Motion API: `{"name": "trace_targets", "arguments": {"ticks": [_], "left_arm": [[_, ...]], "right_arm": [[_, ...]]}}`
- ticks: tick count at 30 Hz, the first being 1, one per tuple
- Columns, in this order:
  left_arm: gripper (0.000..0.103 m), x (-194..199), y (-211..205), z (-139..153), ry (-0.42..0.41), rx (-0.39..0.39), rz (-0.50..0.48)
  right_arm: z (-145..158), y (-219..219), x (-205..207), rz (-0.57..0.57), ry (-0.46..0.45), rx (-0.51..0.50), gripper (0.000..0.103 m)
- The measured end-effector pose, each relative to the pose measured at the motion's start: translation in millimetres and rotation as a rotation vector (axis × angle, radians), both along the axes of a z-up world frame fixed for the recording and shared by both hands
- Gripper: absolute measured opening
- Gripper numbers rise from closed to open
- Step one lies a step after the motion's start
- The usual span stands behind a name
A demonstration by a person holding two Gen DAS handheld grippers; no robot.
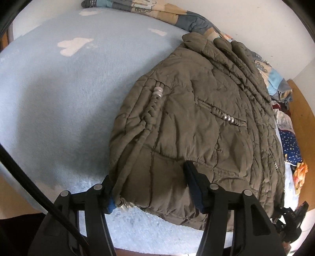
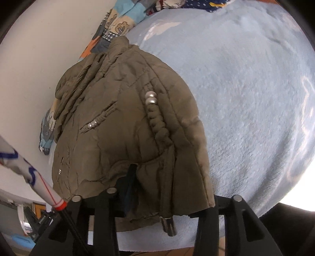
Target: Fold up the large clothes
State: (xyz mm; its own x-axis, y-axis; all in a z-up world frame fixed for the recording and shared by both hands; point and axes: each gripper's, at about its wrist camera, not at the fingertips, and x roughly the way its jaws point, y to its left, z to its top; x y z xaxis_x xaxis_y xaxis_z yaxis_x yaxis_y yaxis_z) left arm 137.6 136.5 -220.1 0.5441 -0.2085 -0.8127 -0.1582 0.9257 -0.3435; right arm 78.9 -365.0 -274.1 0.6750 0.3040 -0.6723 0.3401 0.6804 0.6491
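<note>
An olive-brown quilted jacket (image 1: 196,118) (image 2: 118,118) lies folded on a light blue fleece blanket (image 1: 69,98) (image 2: 246,108), collar toward the wall. My left gripper (image 1: 151,187) straddles the jacket's near corner. Its left finger touches the hem edge and its right finger (image 1: 192,177) dents the padded fabric, so the corner is pinched between them. My right gripper (image 2: 171,183) is at the other near corner. One finger (image 2: 131,177) digs into the fabric while the other is hidden under the draped hem. A zipper end (image 2: 169,224) hangs below.
A patterned quilt (image 1: 157,9) (image 2: 118,23) runs along the white wall behind the jacket. Mixed clothes (image 1: 289,145) are piled by a wooden bed board (image 1: 303,118). A black cable (image 1: 29,187) crosses my left view, and a white patterned tube (image 2: 39,177) crosses my right view.
</note>
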Motion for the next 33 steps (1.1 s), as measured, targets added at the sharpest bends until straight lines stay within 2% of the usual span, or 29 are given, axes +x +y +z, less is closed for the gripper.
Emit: {"name": "trace_targets", "arguments": {"ticks": [3,9,19,22,24,25,27,30,33], "left_arm": [[0.068,0,-5,-2,-0.017,0.02,-0.006],[0.076,3,-21,-1,-0.03,0.146,-0.047],[0.079,7,-25,1,-0.014,0.181,-0.061],[0.068,9,-32,4,-0.029,0.196,-0.073],[0.052,7,-34,8,-0.047,0.202,-0.087],[0.049,6,-36,11,-0.061,0.213,-0.095],[0.035,3,-37,16,-0.087,0.221,-0.107],[0.027,0,-38,25,-0.132,0.227,-0.12],[0.023,-7,-41,40,-0.196,0.238,-0.132]], "right_arm": [[-1,1,-1,-0.003,-0.014,-0.009,0.048],[-1,1,-6,-0.006,-0.028,-0.011,0.046],[-4,-7,-10,-0.022,-0.031,0.052,0.045],[-1,-6,-8,-0.016,-0.025,0.045,0.039],[7,-3,-10,-0.012,-0.052,0.011,0.022],[12,0,-10,-0.005,-0.068,-0.015,0.02],[21,5,-10,0.003,-0.094,-0.059,0.016],[34,9,-13,0.016,-0.149,-0.086,0.013],[47,8,-19,0.022,-0.204,-0.09,0.012]]}}
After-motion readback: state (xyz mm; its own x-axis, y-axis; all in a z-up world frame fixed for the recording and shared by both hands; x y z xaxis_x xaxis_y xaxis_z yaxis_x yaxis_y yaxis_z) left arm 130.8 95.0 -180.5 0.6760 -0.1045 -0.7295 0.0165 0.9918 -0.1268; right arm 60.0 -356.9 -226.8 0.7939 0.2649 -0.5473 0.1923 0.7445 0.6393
